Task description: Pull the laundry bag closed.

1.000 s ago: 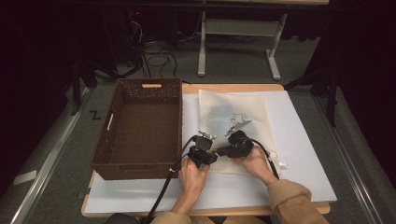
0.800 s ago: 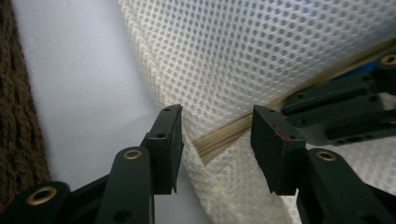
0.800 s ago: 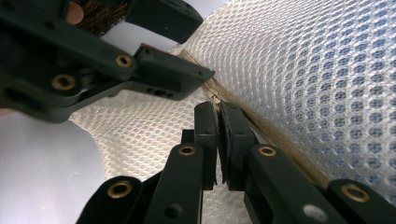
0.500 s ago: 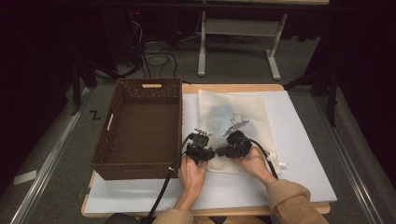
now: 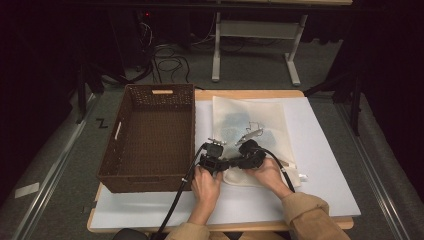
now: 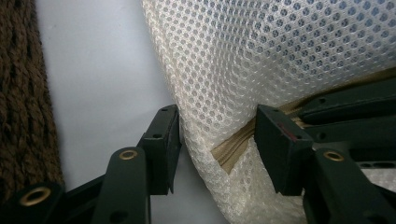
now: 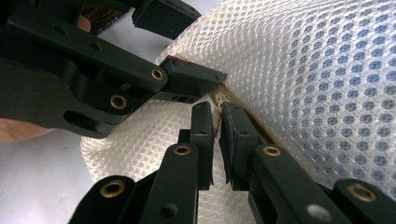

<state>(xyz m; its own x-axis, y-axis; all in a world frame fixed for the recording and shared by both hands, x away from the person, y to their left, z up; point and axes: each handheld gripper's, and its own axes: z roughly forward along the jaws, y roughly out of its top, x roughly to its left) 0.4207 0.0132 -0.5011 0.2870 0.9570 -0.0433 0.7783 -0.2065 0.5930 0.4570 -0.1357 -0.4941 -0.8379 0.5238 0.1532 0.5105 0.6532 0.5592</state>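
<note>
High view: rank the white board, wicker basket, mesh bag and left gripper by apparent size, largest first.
1. white board
2. wicker basket
3. mesh bag, partly hidden under the hands
4. left gripper

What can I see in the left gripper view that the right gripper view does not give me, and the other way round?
Left gripper view: the brown woven basket along the left edge, bare white table surface beside it, and the left gripper with its jaws open around a fold of the mesh bag.

Right gripper view: the right gripper with its jaws nearly closed on the tan zipper strip, and the other gripper coming in from the upper left.

Both: the white mesh bag, its tan zipper strip, and some white table surface.
</note>
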